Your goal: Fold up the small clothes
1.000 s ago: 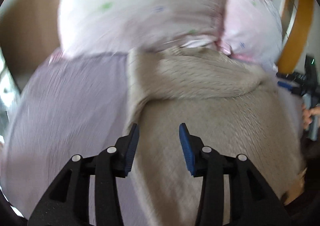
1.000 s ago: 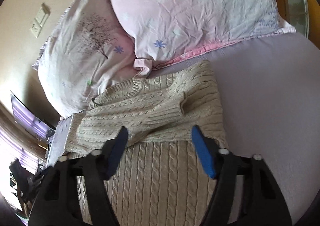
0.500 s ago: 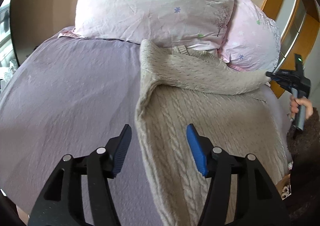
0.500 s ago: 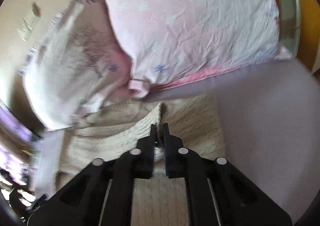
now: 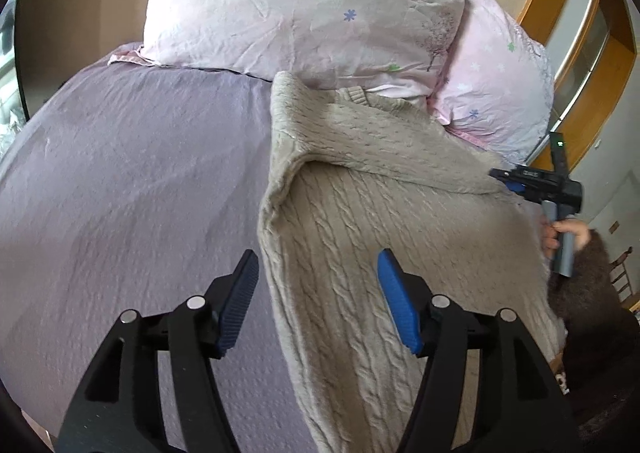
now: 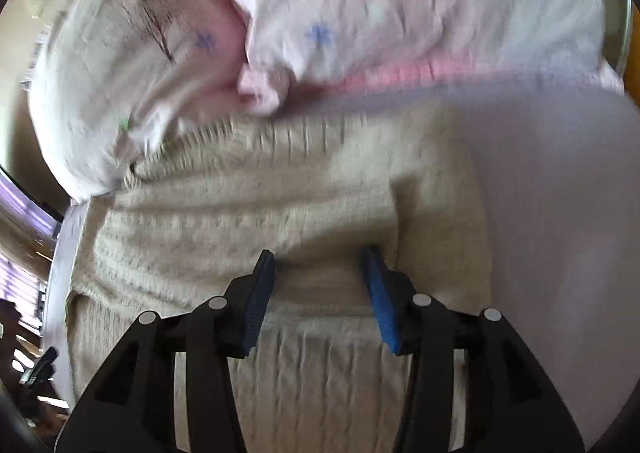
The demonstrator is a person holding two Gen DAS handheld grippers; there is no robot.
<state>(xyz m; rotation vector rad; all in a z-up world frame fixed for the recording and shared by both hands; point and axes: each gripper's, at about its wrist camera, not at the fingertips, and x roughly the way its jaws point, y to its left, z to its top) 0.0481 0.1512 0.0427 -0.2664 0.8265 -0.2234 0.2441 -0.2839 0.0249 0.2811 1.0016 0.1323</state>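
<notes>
Both jaws apart: left gripper (image 5: 318, 281) over cable-knit sweater (image 5: 400, 221) edge, right gripper (image 6: 320, 273) over its folded sleeve (image 6: 248, 221), sweater flat on bed (image 5: 120, 173).
</notes>
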